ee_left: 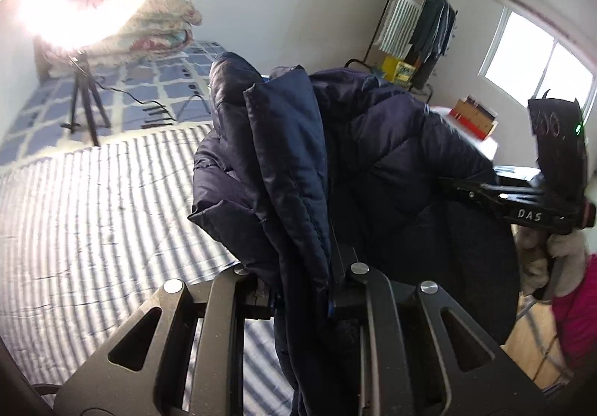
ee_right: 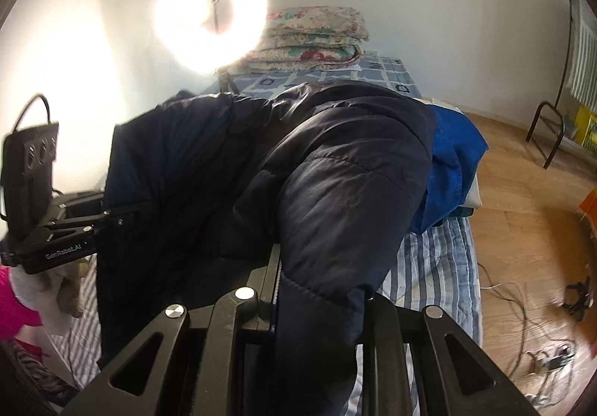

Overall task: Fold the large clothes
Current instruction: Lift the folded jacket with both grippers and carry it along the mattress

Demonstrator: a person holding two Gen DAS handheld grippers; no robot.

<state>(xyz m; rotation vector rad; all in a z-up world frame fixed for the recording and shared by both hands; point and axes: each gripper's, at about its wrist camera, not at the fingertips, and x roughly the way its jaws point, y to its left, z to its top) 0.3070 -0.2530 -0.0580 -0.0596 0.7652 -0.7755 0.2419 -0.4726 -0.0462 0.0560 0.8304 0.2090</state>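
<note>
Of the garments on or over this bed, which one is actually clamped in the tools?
The dark navy puffer jacket, pinched by both the left tool and right tool. The bright blue garment lies untouched on the striped bed behind it.

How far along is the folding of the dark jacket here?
Done: nothing looks folded yet; the jacket is bunched and lifted above the striped bed. In hand: the left hand-held gripper and the right hand-held gripper each pinch a jacket edge. Left: spreading it flat and every fold. A blue garment also waits on the bed.
</note>
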